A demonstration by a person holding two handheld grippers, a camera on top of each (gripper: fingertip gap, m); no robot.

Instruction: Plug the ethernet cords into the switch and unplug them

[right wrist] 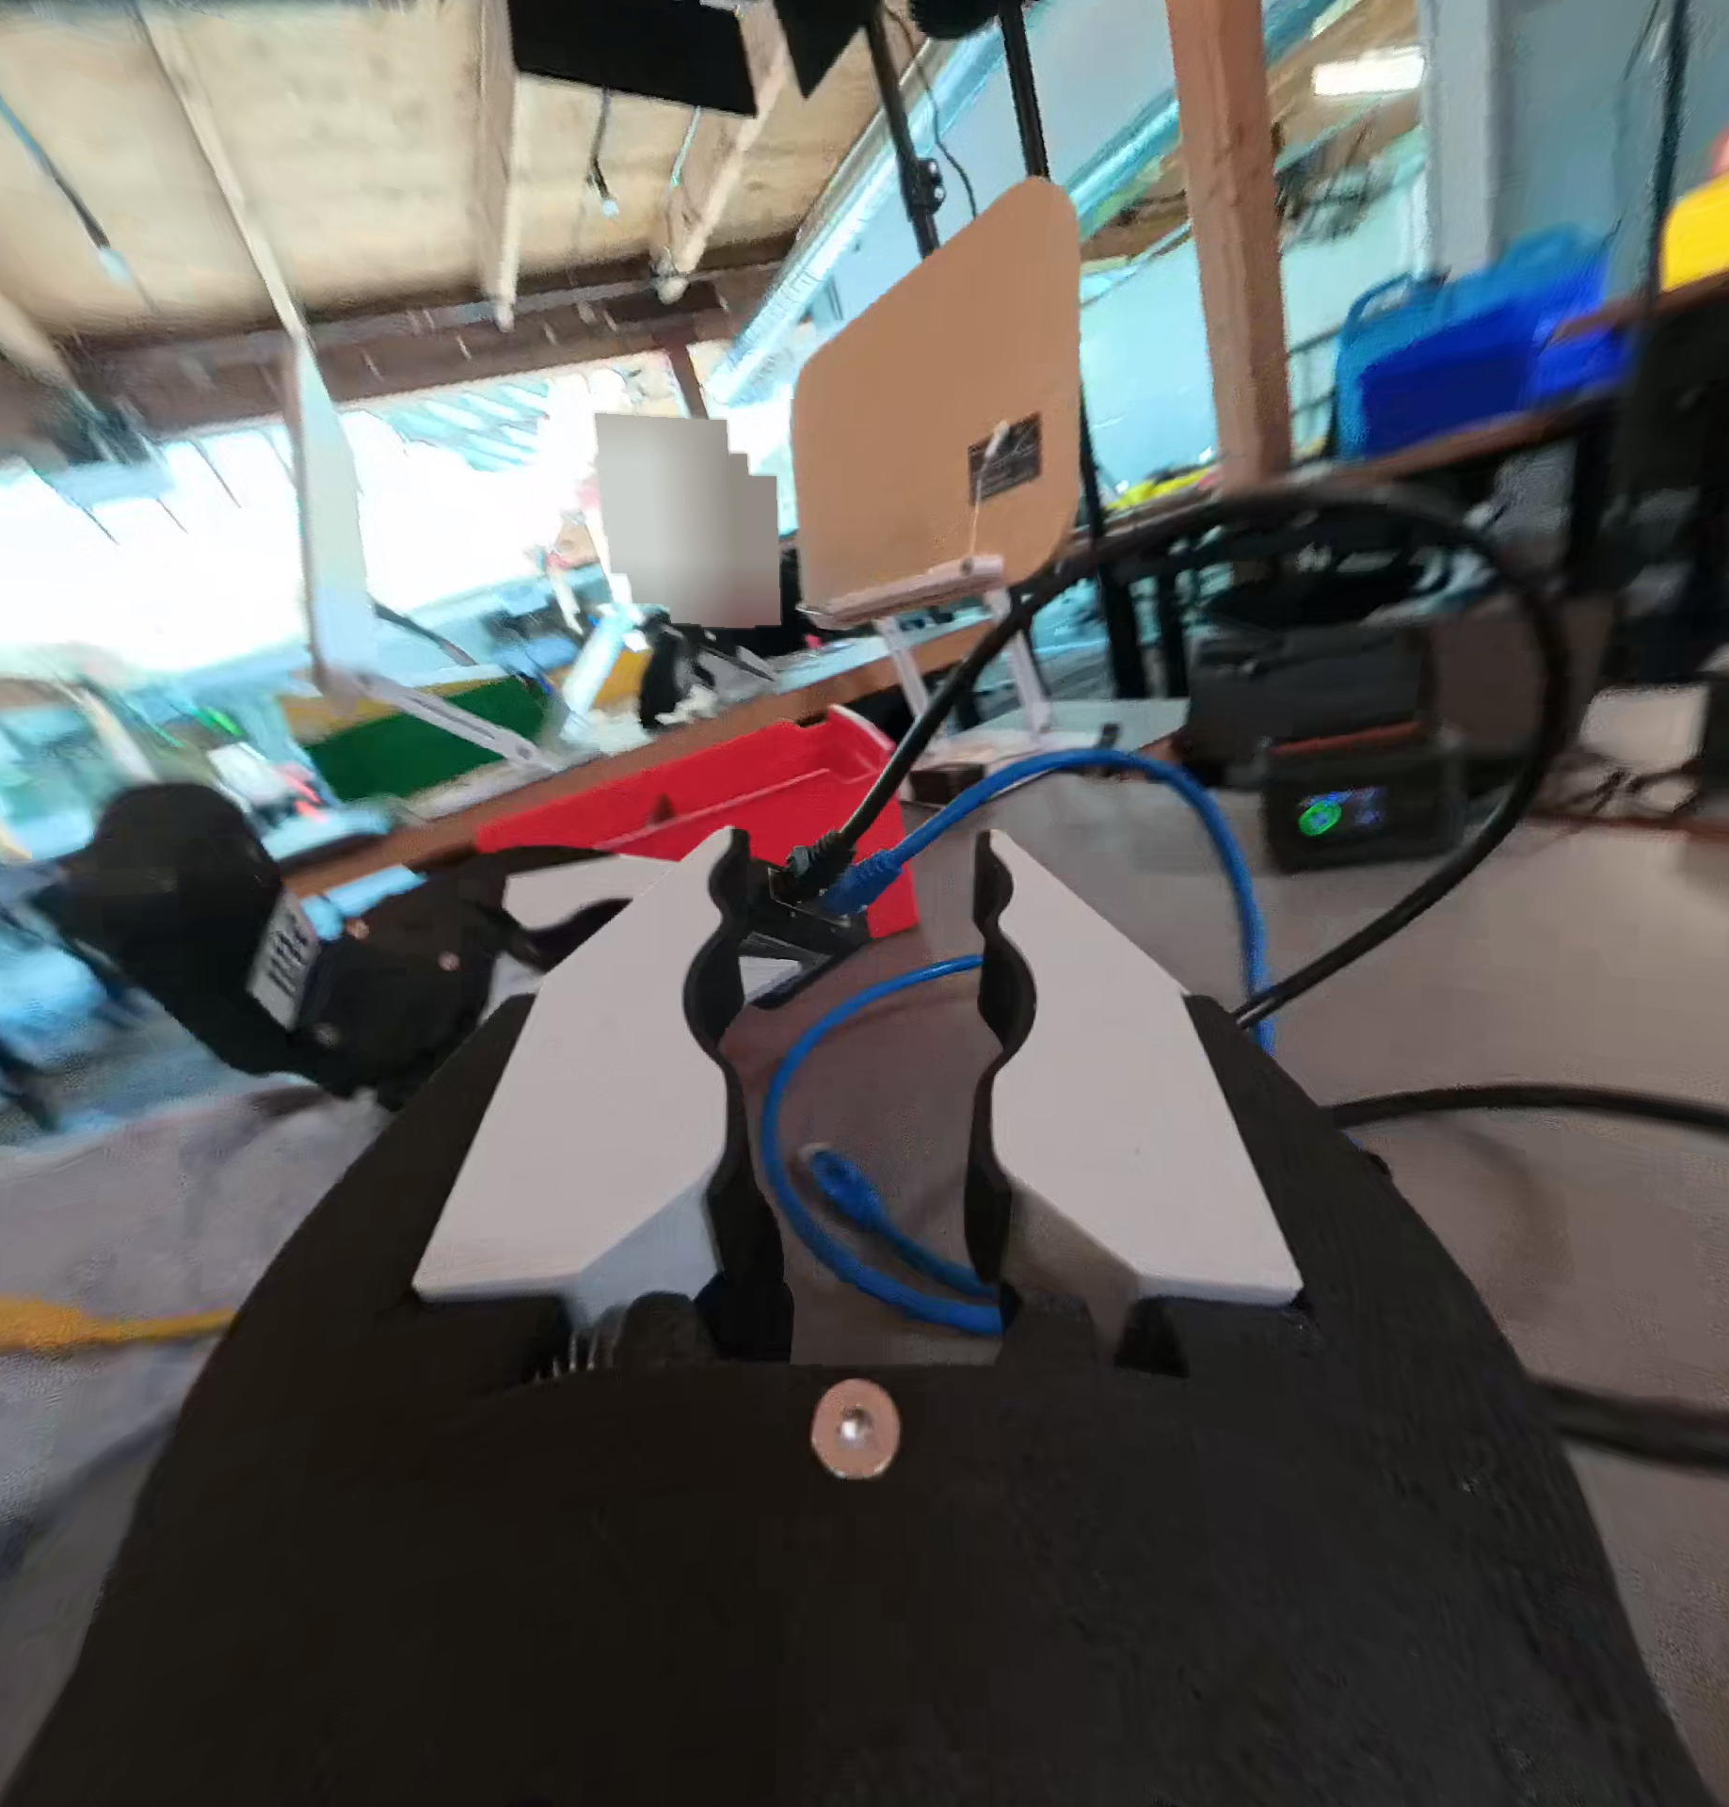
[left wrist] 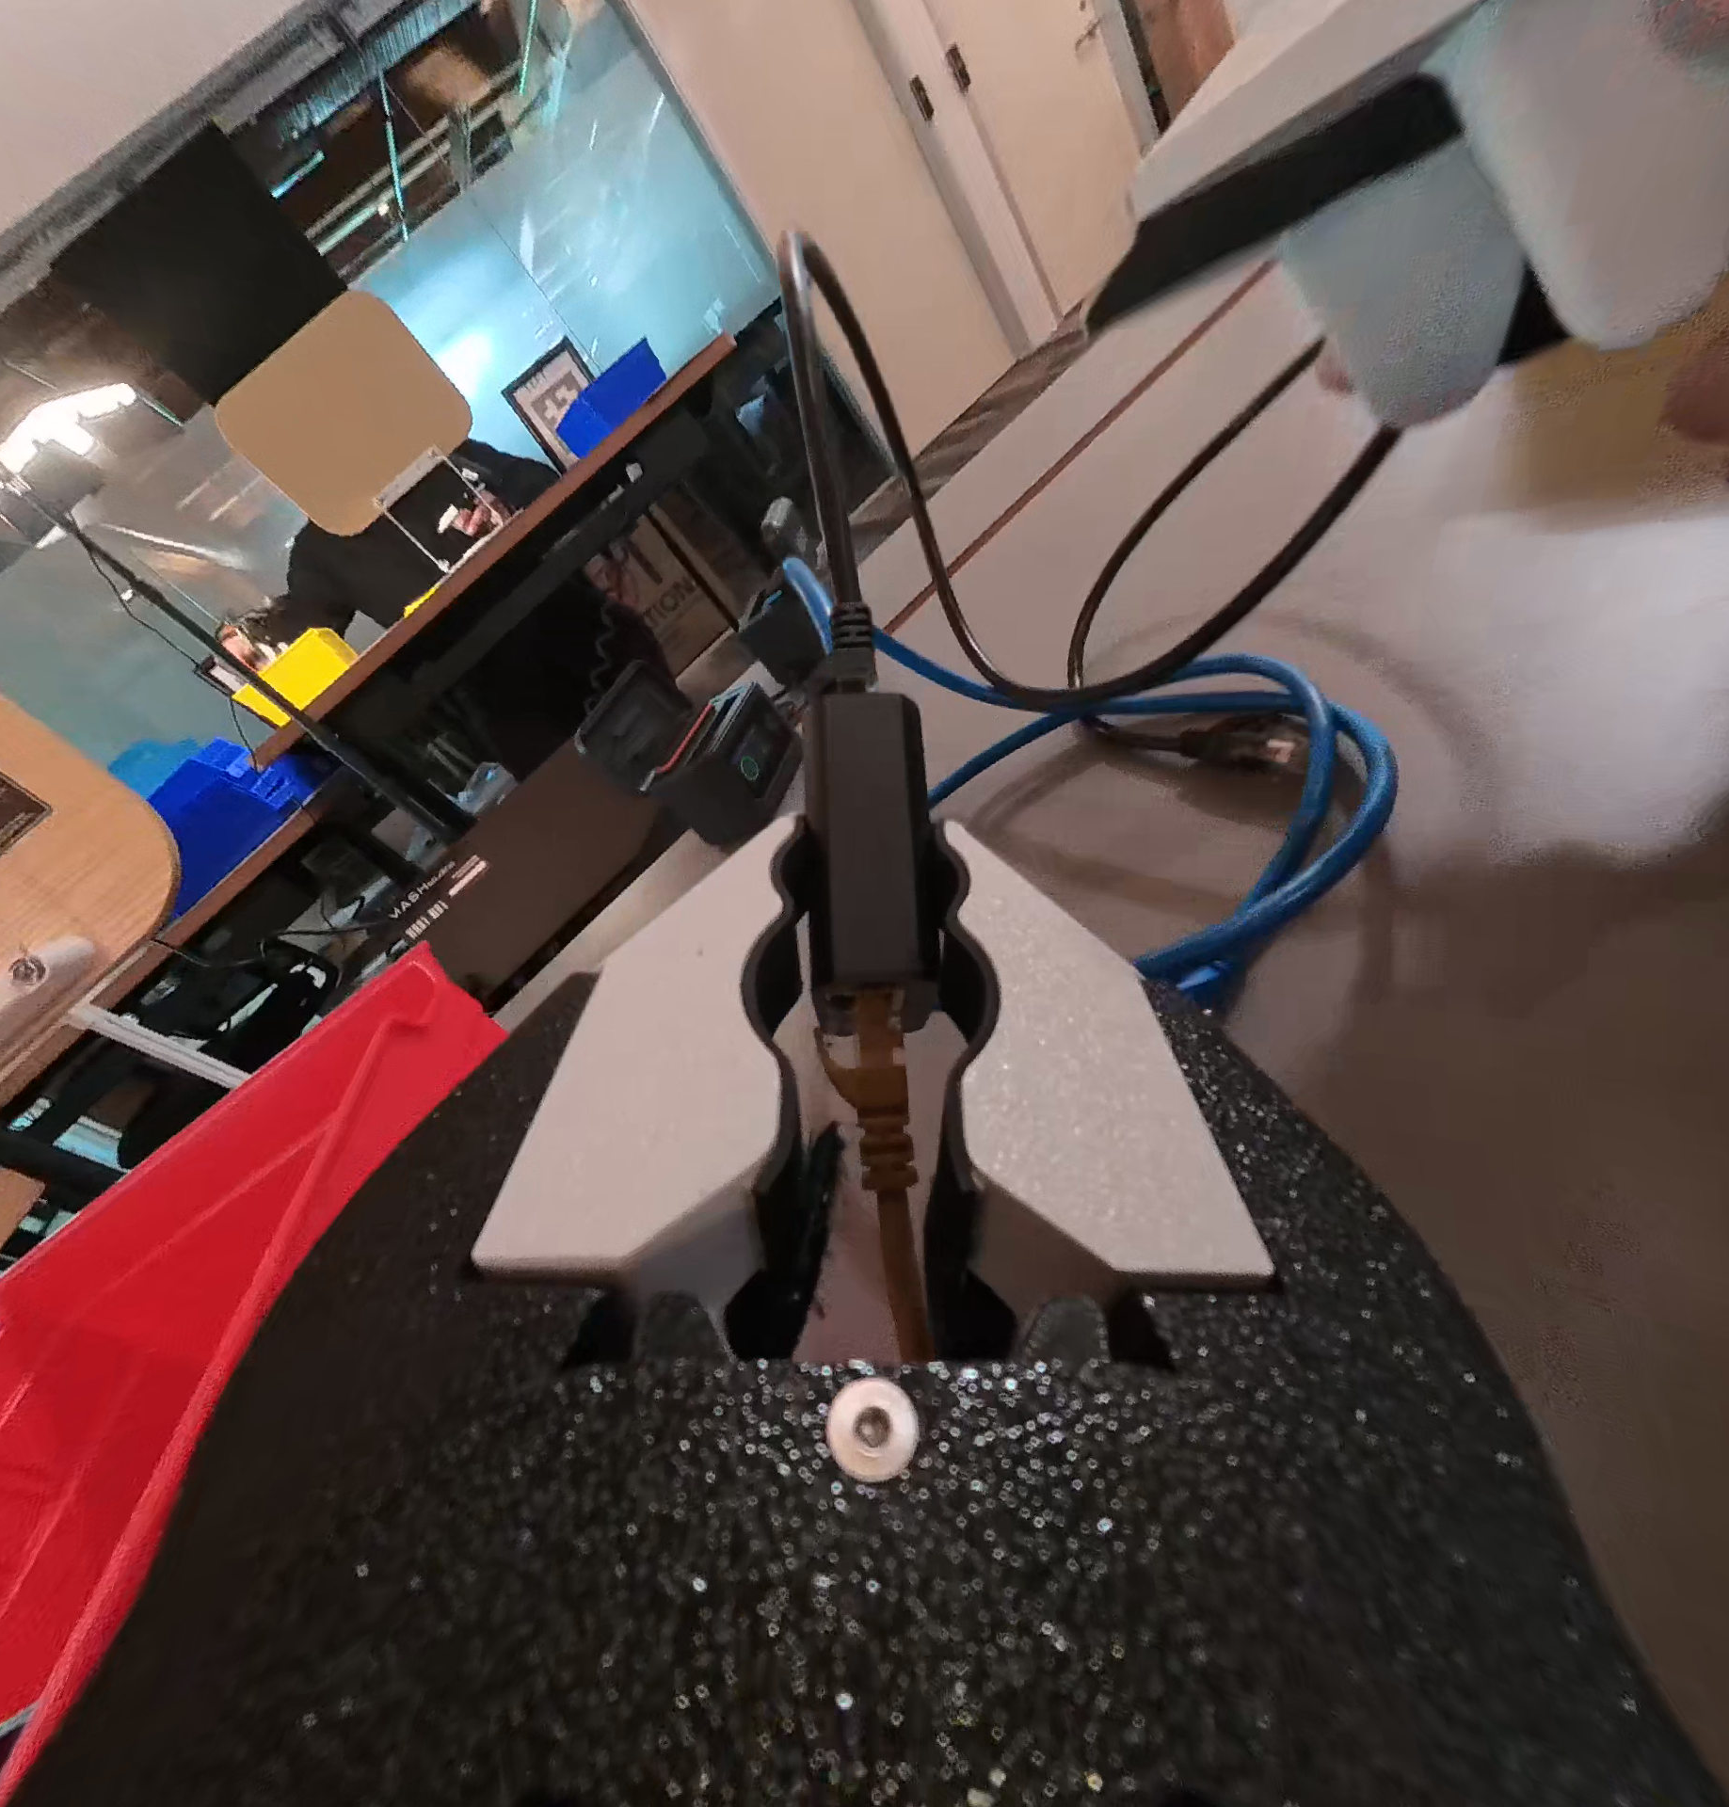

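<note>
In the left wrist view my left gripper (left wrist: 870, 841) is shut on a small black switch (left wrist: 870, 831), held above the table. A black cord (left wrist: 845, 626) is plugged into its far end and a yellow-brown ethernet cord (left wrist: 885, 1105) into its near end, running back between the fingers. In the right wrist view my right gripper (right wrist: 860, 846) is open and empty, just short of the switch (right wrist: 792, 909), where a black plug (right wrist: 821, 860) and a blue plug (right wrist: 865, 875) sit side by side. A loose blue plug (right wrist: 841, 1178) lies on the table under the right gripper.
A coil of blue cable (left wrist: 1329, 782) and a loose dark plug (left wrist: 1241, 748) lie on the grey table (left wrist: 1427, 1271). A red bin (right wrist: 704, 792) stands behind the switch. A black power unit (right wrist: 1359, 802) sits at the back right. The right gripper (left wrist: 1427, 244) shows blurred at the left wrist view's top right. The grippers' ends are close to 10 cm from one another.
</note>
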